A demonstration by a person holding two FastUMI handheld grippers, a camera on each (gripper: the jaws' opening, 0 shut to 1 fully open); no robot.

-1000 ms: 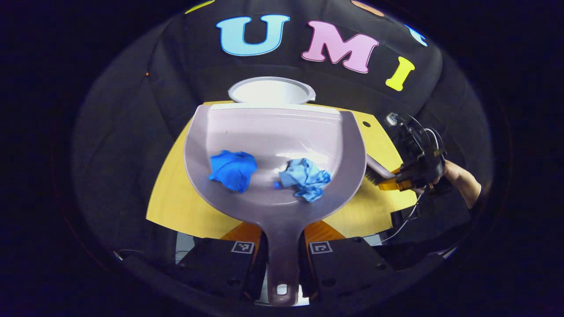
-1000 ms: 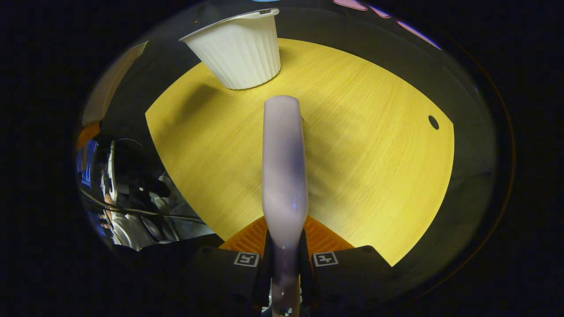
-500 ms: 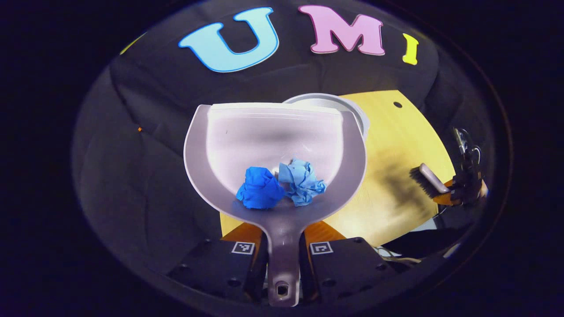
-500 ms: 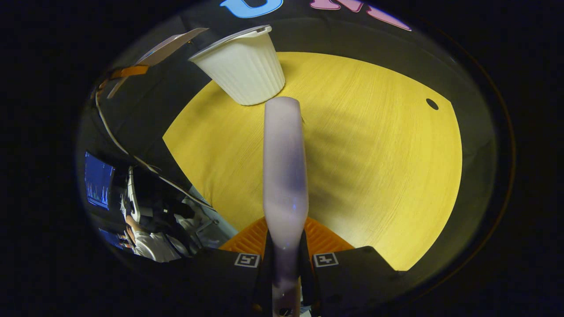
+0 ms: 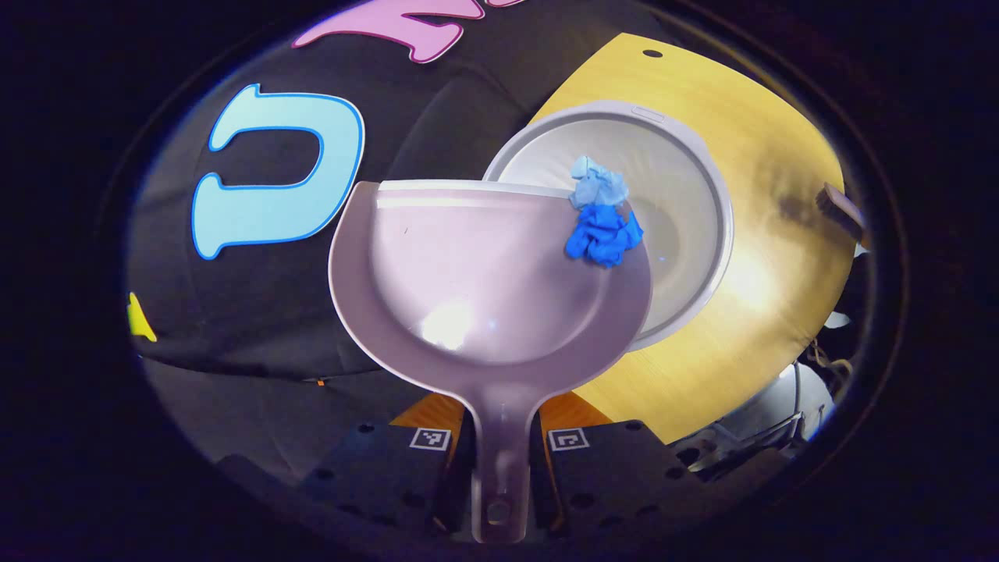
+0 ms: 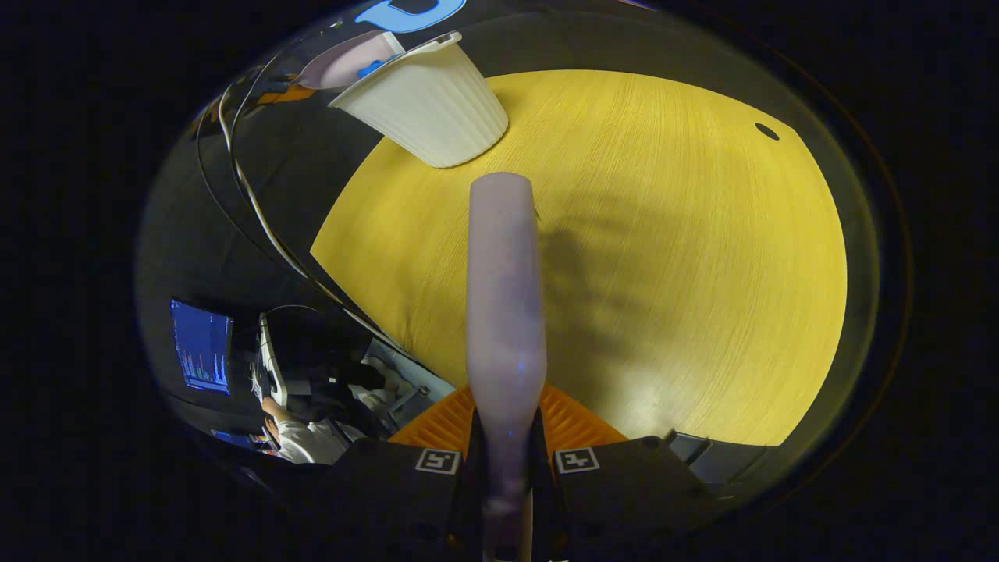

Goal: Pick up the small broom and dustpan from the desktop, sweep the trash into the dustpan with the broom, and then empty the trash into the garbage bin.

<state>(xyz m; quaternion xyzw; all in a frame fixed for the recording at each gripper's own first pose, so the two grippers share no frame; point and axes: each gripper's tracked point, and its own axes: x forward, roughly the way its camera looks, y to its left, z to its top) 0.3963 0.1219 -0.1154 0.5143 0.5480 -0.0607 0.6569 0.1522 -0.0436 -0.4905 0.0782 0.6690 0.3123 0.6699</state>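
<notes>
Gripper on the left point(image 5: 499, 453) clamps the grey plastic dustpan point(image 5: 484, 289) by its handle, now rolled sideways over the white ribbed garbage bin point(image 5: 687, 257) on the yellow tabletop point(image 5: 780, 273); two crumpled blue paper scraps point(image 5: 601, 215) have slid from its middle to the lip, about to drop. Right gripper point(image 6: 506, 468) holds the grey-handled small broom point(image 6: 504, 289) idle above the tabletop.

Tabletop point(image 6: 663, 257): open wood across its middle and out to the right edge, so you can pass freely there. Obstacles: your garbage bin point(image 6: 425, 105) at the far left corner, with the dustpan point(image 5: 484, 281) tilted over its rim and two blue wads point(image 5: 602, 222) at the lip. Cables point(image 6: 257, 211) hang just off the left edge, so your passage there is narrow.
</notes>
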